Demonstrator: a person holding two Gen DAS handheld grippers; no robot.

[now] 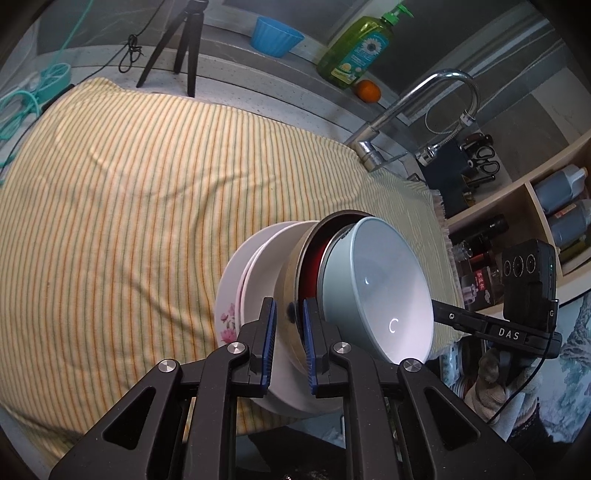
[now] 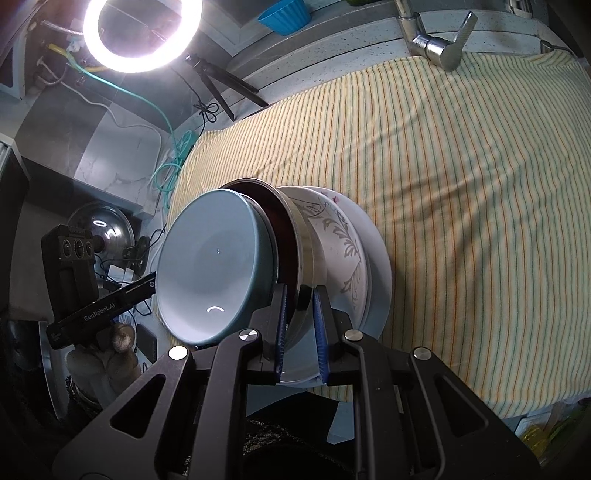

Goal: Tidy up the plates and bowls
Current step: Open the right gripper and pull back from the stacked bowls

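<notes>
A nested stack of dishes is held between both grippers above the striped cloth (image 1: 129,206). The stack has a grey-blue bowl (image 1: 384,291) on top, a steel bowl with a dark red inside (image 1: 310,258), a white bowl (image 1: 266,266) and a flowered plate (image 1: 227,306). In the right wrist view the grey-blue bowl (image 2: 210,266), steel bowl (image 2: 295,243), leaf-patterned bowl (image 2: 340,243) and white plate (image 2: 380,280) show. My left gripper (image 1: 289,321) is shut on the stack's rims. My right gripper (image 2: 300,306) is shut on the opposite rims.
A faucet (image 1: 417,110), green soap bottle (image 1: 354,48), orange (image 1: 368,90), blue cup (image 1: 275,35) and tripod (image 1: 184,48) stand behind the cloth. Shelves with bottles (image 1: 561,218) are at the right. A lit ring light (image 2: 142,35) and a steel lid (image 2: 101,230) are at the left.
</notes>
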